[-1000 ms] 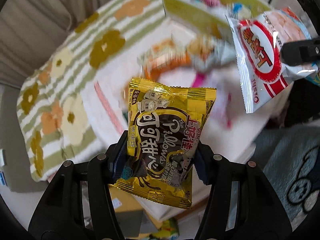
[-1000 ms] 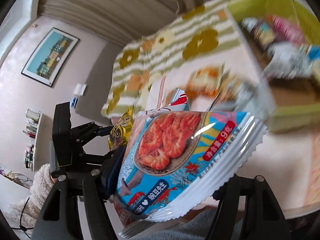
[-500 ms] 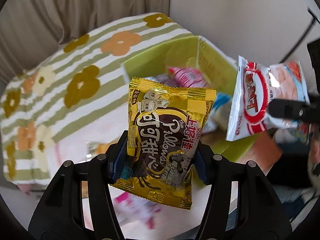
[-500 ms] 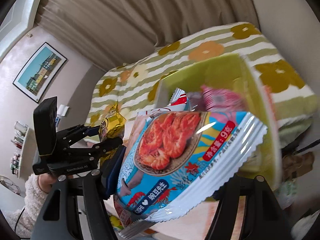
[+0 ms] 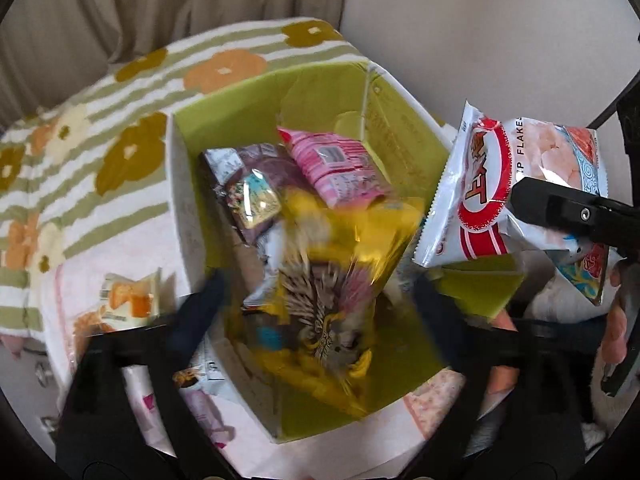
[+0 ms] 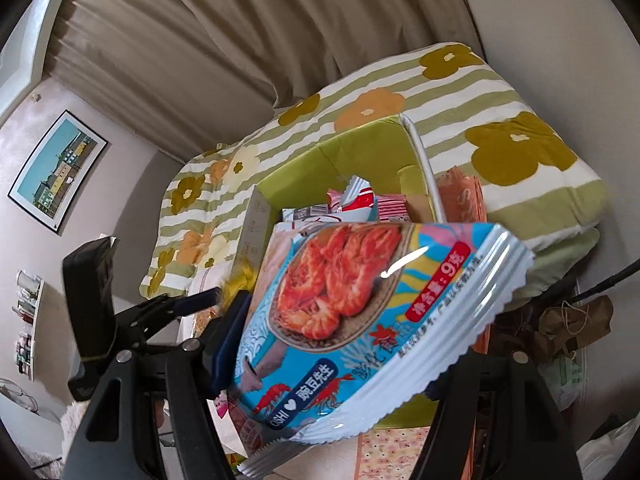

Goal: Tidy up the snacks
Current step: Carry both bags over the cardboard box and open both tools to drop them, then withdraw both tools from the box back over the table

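Below, left gripper (image 5: 316, 300) opening, blurred yellow packet (image 5: 340, 280) seemingly loose over green box (image 5: 188, 200); right gripper (image 6: 352, 344) clamps shrimp-chip bag (image 6: 360, 304).

Black plastic left gripper (image 5: 316, 300) and right gripper (image 6: 348, 332), silver screws, blue-padded fingers (image 6: 228, 340).

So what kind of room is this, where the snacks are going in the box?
Probably a bedroom or living room at home: a folded flowery blanket, long curtains and a framed picture on the wall. The snacks go into a green box.
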`<state>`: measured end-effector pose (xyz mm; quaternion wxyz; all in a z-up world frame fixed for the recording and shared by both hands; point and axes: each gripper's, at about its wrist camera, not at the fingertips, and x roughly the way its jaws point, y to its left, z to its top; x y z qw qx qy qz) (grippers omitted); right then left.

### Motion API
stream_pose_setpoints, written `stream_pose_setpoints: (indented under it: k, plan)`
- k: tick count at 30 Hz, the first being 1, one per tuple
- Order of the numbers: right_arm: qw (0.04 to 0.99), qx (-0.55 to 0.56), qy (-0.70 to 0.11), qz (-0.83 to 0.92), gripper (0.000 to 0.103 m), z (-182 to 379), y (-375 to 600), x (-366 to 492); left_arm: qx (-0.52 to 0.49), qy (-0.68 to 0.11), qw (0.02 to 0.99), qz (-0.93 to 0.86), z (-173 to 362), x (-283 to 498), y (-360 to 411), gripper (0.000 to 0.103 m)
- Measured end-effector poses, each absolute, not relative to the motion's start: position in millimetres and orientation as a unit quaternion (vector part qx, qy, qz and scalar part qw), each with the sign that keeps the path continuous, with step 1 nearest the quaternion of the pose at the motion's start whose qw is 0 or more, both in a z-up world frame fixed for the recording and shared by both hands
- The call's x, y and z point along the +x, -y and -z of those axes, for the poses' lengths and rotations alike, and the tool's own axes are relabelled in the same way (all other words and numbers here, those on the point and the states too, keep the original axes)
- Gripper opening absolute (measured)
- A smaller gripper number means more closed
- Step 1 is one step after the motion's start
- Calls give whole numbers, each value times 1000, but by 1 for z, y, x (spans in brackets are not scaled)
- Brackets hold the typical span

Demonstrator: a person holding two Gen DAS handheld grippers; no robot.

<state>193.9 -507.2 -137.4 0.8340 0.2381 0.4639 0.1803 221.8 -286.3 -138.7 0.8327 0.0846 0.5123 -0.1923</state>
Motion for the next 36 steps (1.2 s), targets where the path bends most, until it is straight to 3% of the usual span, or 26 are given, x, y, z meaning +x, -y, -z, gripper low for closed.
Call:
stream_pose_setpoints:
  k: [14, 16, 18, 21, 29, 36]
  plan:
    - [822, 209, -479, -226, 67, 151, 470, 213, 58, -484, 866, 109, 118, 194, 235, 103]
    - [823, 196, -484, -224, 72, 158, 462, 219, 46, -486, 867, 105, 119, 194, 228, 103]
    - [834, 182, -477, -209, 88, 162, 458, 217, 42, -488, 867, 97, 120, 193, 222, 102]
    - [847, 165, -468, -190, 96, 165, 461, 203, 46, -490, 867, 83, 123, 191, 216, 103]
    - [838, 131, -512, -134, 96, 165, 479, 178, 31, -494, 865, 78, 127, 185, 203, 103]
    - [848, 141, -495, -128, 96, 143, 486, 164, 18, -481, 874, 61, 112, 172, 186, 103]
